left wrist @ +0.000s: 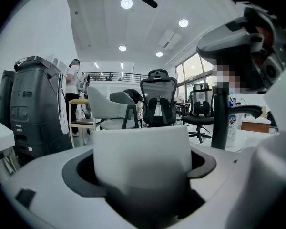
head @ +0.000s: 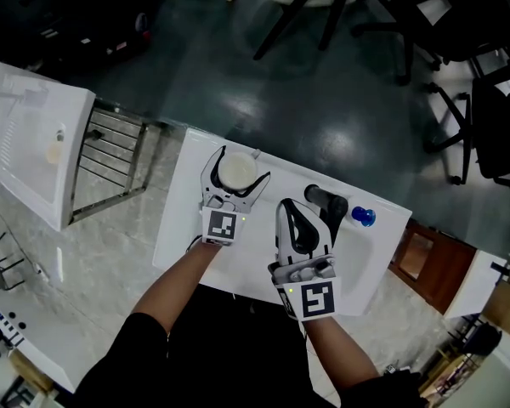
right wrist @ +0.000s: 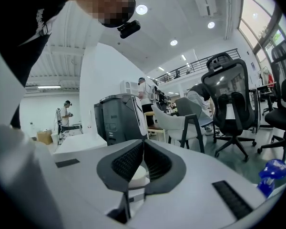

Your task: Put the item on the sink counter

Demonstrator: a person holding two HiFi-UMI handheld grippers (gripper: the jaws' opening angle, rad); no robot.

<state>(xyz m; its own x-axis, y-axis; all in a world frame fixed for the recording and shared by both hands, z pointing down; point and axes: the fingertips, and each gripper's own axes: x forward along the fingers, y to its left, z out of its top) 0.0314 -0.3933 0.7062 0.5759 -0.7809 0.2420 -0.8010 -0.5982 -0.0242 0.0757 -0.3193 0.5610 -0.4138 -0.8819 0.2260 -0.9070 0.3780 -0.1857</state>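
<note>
A white cup stands at the far side of the white sink counter. My left gripper has its two jaws round the cup, shut on it. In the left gripper view the cup fills the gap of the left gripper. My right gripper hovers over the basin to the right of the cup, shut, with nothing held. Seen from the right gripper view, the tips of the right gripper touch, and something white and rounded shows below them.
A black faucet rises just right of my right gripper, with a blue-capped item beyond it. A white unit and a metal rack stand to the left. Black office chairs sit at the far right.
</note>
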